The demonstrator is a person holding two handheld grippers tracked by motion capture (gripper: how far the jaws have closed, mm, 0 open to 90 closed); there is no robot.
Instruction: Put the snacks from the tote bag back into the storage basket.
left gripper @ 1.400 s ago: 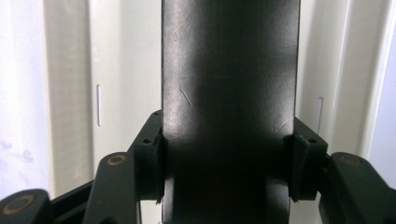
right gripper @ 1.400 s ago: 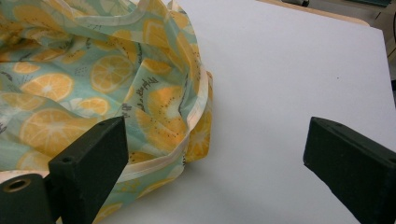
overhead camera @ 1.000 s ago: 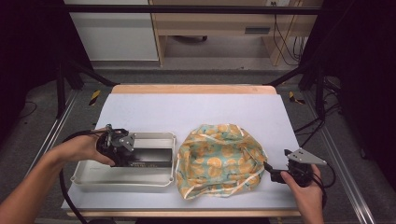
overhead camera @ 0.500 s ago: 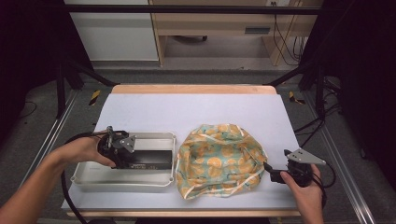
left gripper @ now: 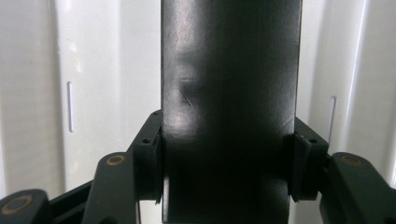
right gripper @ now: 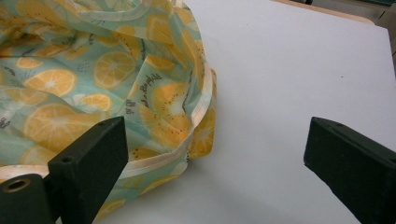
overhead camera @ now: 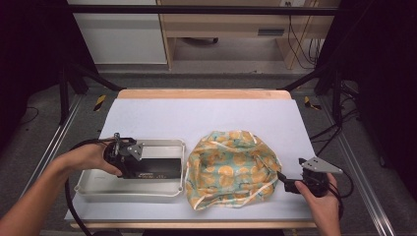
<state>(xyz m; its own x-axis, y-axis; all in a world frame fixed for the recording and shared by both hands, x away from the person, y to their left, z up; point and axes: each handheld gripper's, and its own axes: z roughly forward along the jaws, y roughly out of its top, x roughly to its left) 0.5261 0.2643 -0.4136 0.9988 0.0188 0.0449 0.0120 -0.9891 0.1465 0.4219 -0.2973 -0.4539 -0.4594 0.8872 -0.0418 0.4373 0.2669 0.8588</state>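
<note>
Left gripper view: black block between jaws.

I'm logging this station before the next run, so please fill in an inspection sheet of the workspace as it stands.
Surface: pale table cover on a wood-edged table, bare at the far half.
Job's things: black flat block lying in the white tray; orange-print cloth bag crumpled to the tray's right.
Clutter: nothing seen.
Grippers: left gripper shut on the black flat block inside the tray; right gripper open, one jaw over the bag's edge, not gripping.
Cables: black cable trails from the left gripper off the near edge; more cables hang at far right.
Surroundings: dark metal frame, pale cabinet and wooden desk beyond the table.
</note>
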